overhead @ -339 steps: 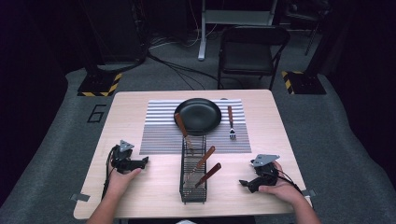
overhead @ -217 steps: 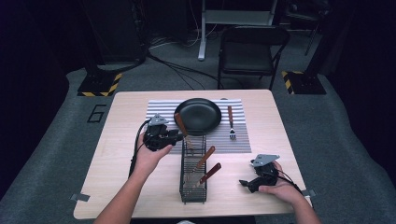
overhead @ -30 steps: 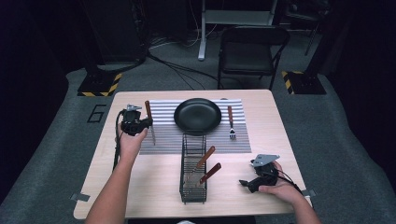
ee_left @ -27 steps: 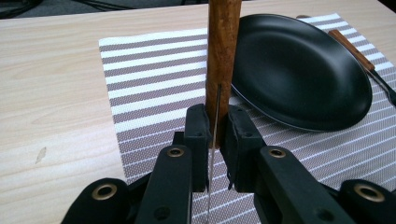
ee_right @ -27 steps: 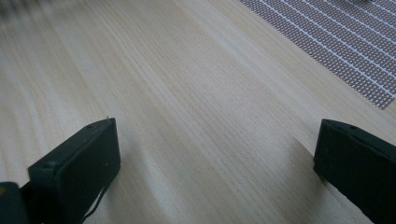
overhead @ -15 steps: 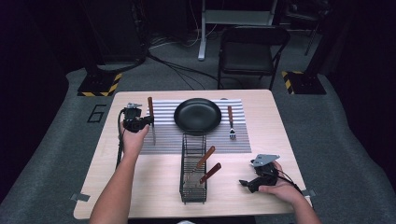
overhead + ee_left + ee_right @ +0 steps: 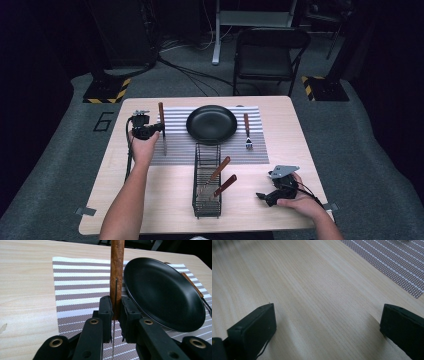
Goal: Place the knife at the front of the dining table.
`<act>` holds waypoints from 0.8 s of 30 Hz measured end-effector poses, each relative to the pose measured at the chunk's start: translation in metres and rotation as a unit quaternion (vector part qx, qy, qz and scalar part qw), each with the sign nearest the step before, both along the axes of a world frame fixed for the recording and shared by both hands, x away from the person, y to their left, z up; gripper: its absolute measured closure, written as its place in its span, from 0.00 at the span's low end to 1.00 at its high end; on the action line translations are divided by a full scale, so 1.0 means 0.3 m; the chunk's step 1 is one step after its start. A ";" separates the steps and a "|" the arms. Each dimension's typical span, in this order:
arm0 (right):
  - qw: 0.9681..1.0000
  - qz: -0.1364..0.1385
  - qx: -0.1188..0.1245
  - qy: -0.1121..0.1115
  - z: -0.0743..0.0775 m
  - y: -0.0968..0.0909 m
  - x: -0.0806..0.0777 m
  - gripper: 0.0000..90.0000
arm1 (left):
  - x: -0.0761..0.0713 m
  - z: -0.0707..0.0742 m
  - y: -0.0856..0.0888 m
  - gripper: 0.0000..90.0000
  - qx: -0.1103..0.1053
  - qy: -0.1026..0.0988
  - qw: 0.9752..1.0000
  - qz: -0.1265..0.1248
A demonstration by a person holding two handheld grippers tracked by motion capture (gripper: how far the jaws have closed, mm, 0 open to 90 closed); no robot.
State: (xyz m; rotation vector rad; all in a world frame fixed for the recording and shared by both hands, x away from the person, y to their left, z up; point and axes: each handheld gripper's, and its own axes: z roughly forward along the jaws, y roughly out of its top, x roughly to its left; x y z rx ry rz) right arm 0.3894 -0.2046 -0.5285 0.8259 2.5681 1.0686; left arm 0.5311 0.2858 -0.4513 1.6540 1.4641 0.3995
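My left gripper (image 7: 154, 129) (image 7: 116, 307) is shut on a knife (image 7: 162, 125) with a brown wooden handle (image 7: 117, 265). It holds the knife low over the left part of the striped placemat (image 7: 175, 147) (image 7: 80, 290), handle pointing to the far side. The black plate (image 7: 211, 124) (image 7: 162, 292) lies just to the knife's right on the mat. A fork (image 7: 247, 131) lies right of the plate. At the table's right front, my right gripper (image 7: 265, 196) (image 7: 327, 322) rests open, with bare wood between its jaws.
A black wire rack (image 7: 206, 185) stands at the middle front of the table with two wooden-handled utensils (image 7: 220, 170) leaning in it. A folding chair (image 7: 270, 55) stands beyond the far edge. Cables trail from both grippers.
The left gripper left the table's front left, took the knife from the rack and carried it to the mat's left side. In the last second it barely shifted. The right gripper stayed put.
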 end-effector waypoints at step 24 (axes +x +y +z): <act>1.000 0.000 0.001 0.000 0.000 0.000 0.000 0.00 | 0.078 -0.048 -0.011 0.89 -0.025 0.033 0.999 0.005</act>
